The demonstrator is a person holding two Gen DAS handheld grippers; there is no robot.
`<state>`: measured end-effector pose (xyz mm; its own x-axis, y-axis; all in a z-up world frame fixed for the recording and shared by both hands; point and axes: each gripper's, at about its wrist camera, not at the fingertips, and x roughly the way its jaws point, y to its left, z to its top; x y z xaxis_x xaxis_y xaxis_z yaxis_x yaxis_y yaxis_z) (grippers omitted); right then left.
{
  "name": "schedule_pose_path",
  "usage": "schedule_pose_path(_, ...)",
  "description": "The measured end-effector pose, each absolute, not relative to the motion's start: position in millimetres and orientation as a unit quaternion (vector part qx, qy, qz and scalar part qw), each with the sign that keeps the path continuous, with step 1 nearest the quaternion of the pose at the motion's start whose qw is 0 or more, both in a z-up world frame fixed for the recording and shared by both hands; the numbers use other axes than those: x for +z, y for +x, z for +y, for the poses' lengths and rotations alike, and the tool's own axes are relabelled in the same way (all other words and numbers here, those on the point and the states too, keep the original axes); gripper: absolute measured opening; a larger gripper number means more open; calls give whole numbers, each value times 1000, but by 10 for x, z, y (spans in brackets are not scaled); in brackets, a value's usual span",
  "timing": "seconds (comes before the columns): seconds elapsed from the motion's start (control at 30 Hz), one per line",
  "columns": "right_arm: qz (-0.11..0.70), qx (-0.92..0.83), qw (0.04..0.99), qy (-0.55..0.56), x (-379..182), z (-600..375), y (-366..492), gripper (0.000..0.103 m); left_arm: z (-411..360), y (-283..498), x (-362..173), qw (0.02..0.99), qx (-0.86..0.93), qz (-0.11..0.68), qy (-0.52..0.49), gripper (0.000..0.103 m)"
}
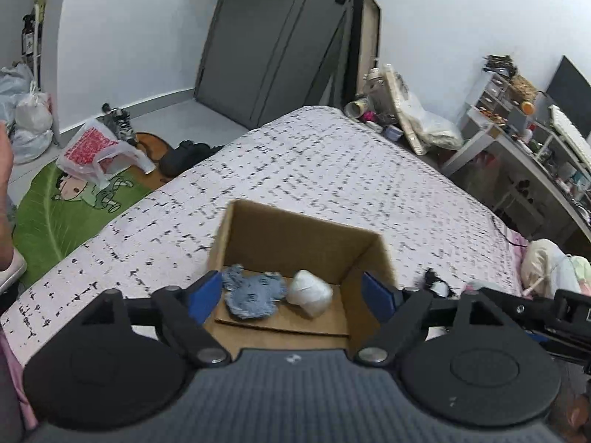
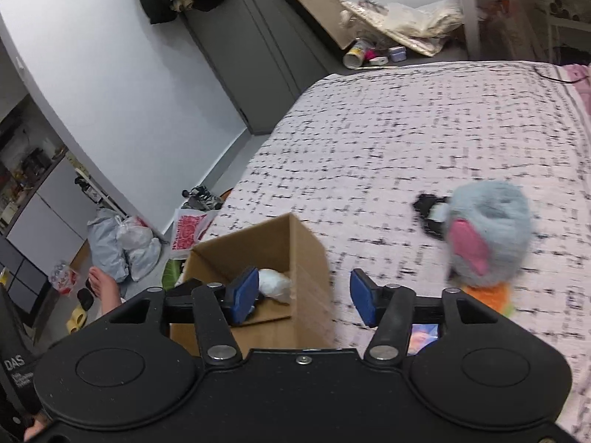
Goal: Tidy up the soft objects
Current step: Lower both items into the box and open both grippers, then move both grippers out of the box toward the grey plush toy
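An open cardboard box (image 1: 295,236) stands on the bed (image 1: 332,170). Inside it lie a blue-grey fabric toy (image 1: 253,295) and a white soft lump (image 1: 310,291). My left gripper (image 1: 291,297) is open and empty, just above the box's near side. In the right wrist view the box (image 2: 291,254) is left of centre with the white lump (image 2: 273,284) inside. My right gripper (image 2: 303,297) is open and empty over the box's right wall. A fluffy grey-blue plush with a pink ear (image 2: 487,236) lies on the bed to its right, beside a small black and white toy (image 2: 430,214).
The small black and white toy (image 1: 437,284) lies right of the box. An orange item (image 2: 491,295) lies under the plush. Pillows (image 1: 550,262) are at the bed's right end. The floor left of the bed has plastic bags (image 1: 96,151), a green rug (image 1: 59,206) and shoes.
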<state>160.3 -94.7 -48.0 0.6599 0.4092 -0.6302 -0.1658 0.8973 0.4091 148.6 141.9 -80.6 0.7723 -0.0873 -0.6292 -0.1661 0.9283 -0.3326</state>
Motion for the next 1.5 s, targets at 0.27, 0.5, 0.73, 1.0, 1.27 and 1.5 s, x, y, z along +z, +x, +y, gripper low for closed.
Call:
schedule_pose_path(0.27, 380, 150, 895, 177, -386, -1388, 1460, 61, 1048, 1383, -572, 918, -9, 347, -190, 87)
schedule_pose_path(0.5, 373, 144, 893, 209, -301, -1782, 1366, 62, 741, 1262, -351, 921, -15, 350, -173, 87)
schedule_pose_path(0.73, 359, 153, 889, 239, -280, -2095, 1294, 66, 509, 1099, -255, 918, -9, 357, -174, 87)
schedule_pose_path(1.0, 360, 165, 880, 264, -375, -2313, 1262, 66, 326, 1003, -216, 913, 10, 369, -171, 87)
schedule_pose_path(1.27, 356, 170, 871, 294, -487, -2522, 1273, 66, 175, 1046, -174, 913, 16, 371, -167, 87)
schedule_pose_path(1.5, 342, 173, 869, 314, -584, -2677, 1318, 65, -57, 1138, -163, 919, 4, 364, -154, 87)
